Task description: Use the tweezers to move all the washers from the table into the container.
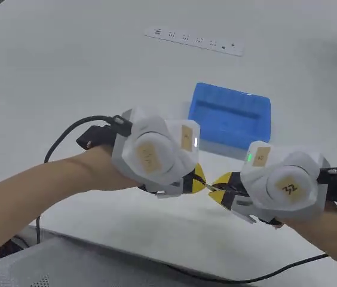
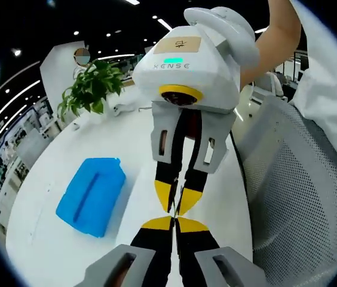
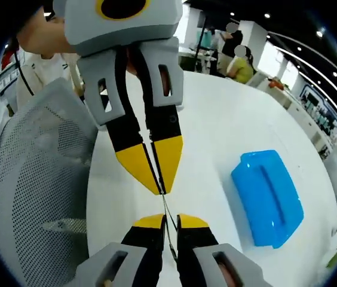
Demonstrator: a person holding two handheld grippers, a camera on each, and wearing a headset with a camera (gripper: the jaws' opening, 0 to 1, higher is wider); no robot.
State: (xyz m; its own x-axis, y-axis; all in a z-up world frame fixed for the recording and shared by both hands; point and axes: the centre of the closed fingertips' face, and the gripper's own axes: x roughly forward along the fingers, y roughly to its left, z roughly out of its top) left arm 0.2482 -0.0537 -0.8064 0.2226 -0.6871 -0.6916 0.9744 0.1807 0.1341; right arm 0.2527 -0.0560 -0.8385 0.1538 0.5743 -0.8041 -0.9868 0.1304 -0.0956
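Note:
My two grippers meet tip to tip above the white table (image 1: 67,66). A thin metal pair of tweezers (image 3: 167,209) runs between both sets of yellow-tipped jaws. My left gripper (image 1: 199,179) (image 2: 175,224) is shut on one end, and my right gripper (image 1: 219,194) (image 3: 168,220) is shut on the other. In the right gripper view the left gripper (image 3: 156,179) points down at me; in the left gripper view the right gripper (image 2: 180,202) does the same. The blue container (image 1: 231,116) (image 2: 91,194) (image 3: 269,197) lies on the table just beyond the grippers.
A white power strip (image 1: 192,40) lies at the far side of the table. A black cable (image 1: 67,134) trails from the left gripper. A grey mesh chair (image 2: 294,197) (image 3: 37,179) stands at the near edge. A potted plant (image 2: 91,89) stands far off.

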